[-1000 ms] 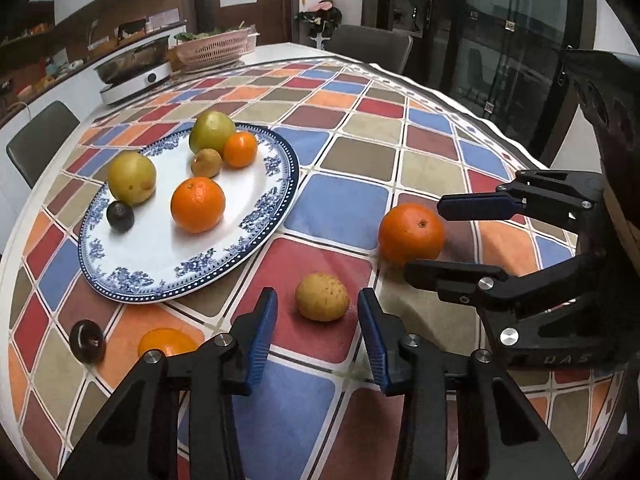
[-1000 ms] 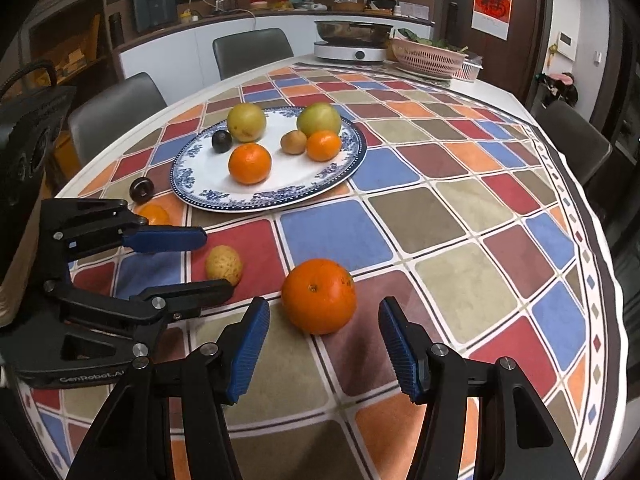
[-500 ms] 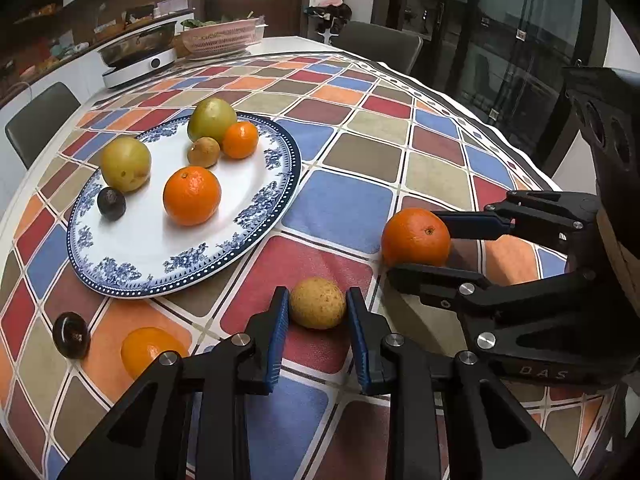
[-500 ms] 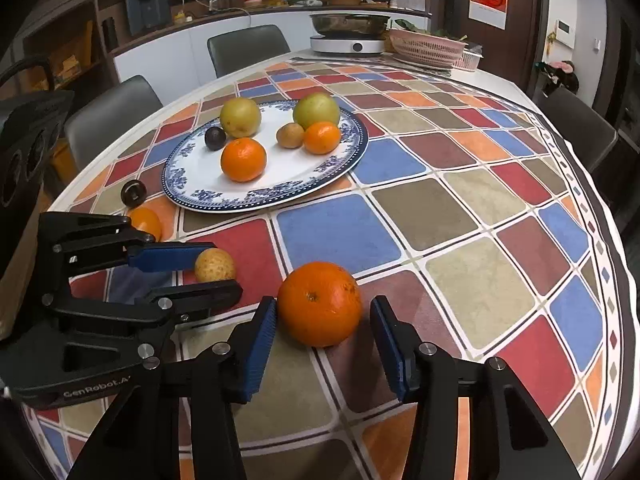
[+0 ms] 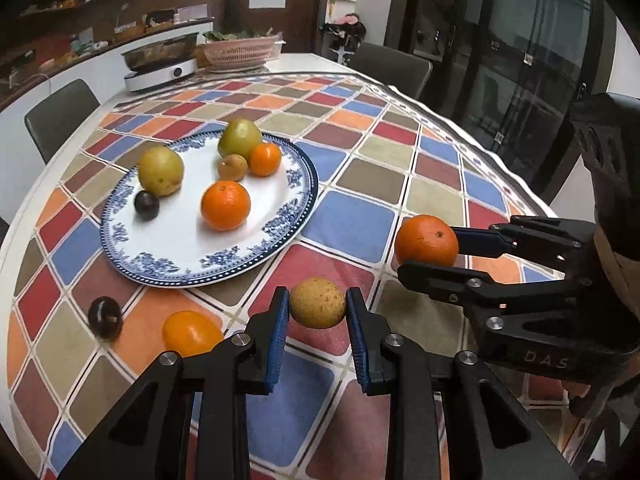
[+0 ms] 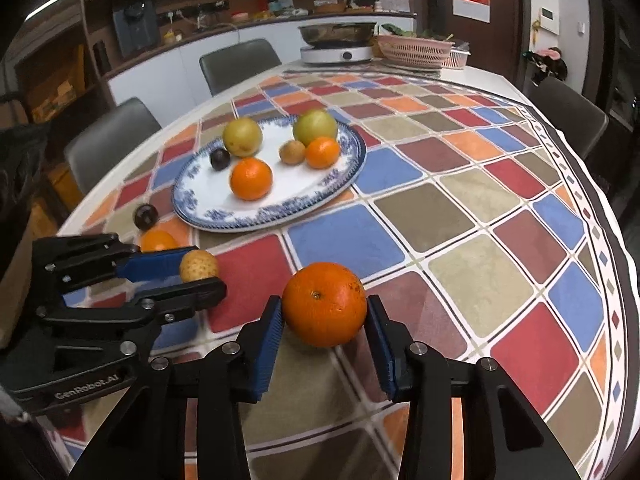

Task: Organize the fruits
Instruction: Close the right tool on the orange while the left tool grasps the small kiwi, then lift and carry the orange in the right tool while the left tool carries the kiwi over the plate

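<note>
While the left gripper pinches a small yellow-brown fruit between its blue pads, the right gripper clamps a large orange; both fruits sit near the blue-patterned plate, toward its right.

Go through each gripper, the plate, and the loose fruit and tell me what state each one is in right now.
Left gripper: shut on the small tan fruit.
Right gripper: shut on the big orange.
Plate: on the tablecloth, holding six fruits.
Dark round fruit: loose on the cloth, off the plate.
Small orange fruit: loose on the cloth, off the plate.
</note>
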A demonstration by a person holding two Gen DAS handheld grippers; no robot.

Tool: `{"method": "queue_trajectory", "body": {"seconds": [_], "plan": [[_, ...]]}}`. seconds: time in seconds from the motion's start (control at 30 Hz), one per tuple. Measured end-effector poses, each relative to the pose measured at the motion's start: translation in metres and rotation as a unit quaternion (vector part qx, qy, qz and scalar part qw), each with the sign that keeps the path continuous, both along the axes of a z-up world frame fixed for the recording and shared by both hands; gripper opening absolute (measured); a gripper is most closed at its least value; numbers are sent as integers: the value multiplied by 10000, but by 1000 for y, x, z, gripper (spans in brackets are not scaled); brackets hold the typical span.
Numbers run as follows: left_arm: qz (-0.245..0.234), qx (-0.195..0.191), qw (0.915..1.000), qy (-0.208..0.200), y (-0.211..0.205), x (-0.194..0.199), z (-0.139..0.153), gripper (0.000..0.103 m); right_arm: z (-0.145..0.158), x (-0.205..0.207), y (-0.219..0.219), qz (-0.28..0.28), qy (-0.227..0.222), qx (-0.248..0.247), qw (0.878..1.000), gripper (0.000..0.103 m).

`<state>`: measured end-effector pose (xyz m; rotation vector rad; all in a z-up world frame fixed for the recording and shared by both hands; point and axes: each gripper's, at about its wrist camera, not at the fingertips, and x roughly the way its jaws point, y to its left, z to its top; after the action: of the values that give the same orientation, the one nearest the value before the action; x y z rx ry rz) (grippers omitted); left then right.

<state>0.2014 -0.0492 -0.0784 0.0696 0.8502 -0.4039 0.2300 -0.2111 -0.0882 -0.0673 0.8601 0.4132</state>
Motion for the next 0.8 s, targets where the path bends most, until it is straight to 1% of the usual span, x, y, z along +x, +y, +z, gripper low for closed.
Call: {"method": "queue_trajectory", "body": {"seconds": [0.2,0.37,0.63,0.8], "plan": [[219,-53,9996,-146,11,-13,20,29,25,-14,1,-132,-199,273,9993,42],[365,-41,9987,-367,24,-25,38,29,43,-24,7,-173,-330,450,9983,42],[486,-144,9963,-690,42,-37,67,29,67,-37,20,-133,-512,534,9972,42],[529,-229,9951,-809,50,-39,81,29,86,-42,28,-114,-700,564,9959,42]]}}
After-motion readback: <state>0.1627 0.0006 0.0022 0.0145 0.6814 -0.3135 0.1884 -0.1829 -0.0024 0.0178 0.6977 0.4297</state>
